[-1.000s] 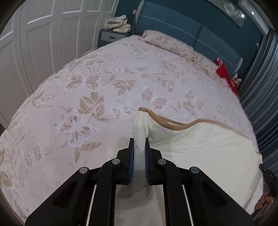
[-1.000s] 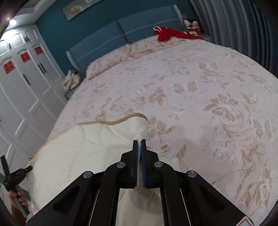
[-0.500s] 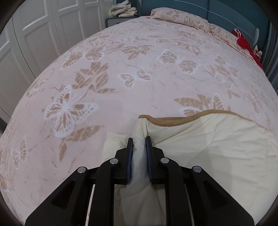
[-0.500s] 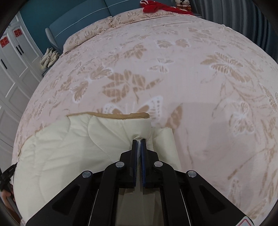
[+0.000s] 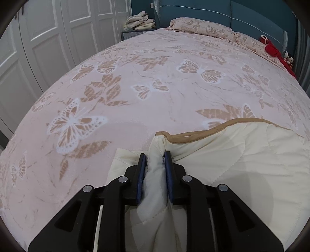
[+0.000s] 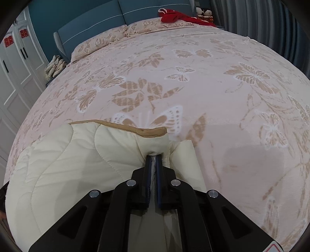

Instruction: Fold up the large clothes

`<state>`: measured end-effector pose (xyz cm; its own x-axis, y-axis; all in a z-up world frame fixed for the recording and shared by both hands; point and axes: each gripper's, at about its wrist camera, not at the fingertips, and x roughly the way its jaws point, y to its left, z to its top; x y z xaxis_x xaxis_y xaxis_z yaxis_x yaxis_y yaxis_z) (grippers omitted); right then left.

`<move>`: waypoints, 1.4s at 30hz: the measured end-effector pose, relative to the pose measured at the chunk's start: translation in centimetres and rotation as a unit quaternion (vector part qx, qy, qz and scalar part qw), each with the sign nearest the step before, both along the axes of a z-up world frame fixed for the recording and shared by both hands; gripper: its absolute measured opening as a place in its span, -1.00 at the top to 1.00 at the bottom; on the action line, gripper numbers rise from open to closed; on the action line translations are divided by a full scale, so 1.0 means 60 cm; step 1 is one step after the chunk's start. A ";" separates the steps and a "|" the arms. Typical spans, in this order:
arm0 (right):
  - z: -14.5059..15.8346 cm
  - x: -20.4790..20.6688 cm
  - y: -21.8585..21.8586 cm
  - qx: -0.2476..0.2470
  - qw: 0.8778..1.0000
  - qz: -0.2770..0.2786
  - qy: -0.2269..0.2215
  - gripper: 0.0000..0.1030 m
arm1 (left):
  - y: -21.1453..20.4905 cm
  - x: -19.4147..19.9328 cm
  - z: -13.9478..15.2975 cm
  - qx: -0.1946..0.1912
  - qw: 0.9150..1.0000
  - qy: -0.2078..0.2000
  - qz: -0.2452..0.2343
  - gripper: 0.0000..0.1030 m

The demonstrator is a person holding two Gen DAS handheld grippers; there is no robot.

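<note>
A cream quilted garment (image 5: 242, 164) with a tan trimmed edge (image 5: 222, 129) lies on the pink butterfly bedspread (image 5: 135, 87). My left gripper (image 5: 155, 155) is shut on the garment's left corner, with bunched fabric between its blue pads. In the right wrist view the same garment (image 6: 67, 164) spreads to the left, its tan edge (image 6: 135, 129) on the far side. My right gripper (image 6: 153, 157) is shut on its right corner, low over the bedspread (image 6: 213, 97). A second cream layer (image 6: 186, 160) shows under that corner.
Pillows (image 5: 203, 29) and a teal headboard (image 6: 135, 11) are at the far end of the bed. A red garment (image 6: 174, 16) lies by the pillows. White wardrobe doors (image 5: 48, 29) stand along the left. Folded cloths (image 5: 139, 21) sit on a nightstand.
Both grippers have carried the garment's corners forward and down toward the bedspread. The bed surface now looks much closer, and a lower cream layer shows beneath each corner.
</note>
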<state>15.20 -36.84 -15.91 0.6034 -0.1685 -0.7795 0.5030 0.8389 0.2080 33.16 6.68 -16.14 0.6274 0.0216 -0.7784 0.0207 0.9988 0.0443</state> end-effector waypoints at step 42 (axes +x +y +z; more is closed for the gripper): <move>-0.021 0.210 0.261 0.030 0.983 0.175 0.040 0.91 | -0.268 -0.011 -0.018 0.010 0.990 0.017 -0.142 0.05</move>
<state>27.79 -21.17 -17.14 0.5518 0.0867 -0.8295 0.2022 0.9510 0.2339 32.47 -9.39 -17.20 0.5834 -0.1366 -0.8006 0.3025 0.9514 0.0580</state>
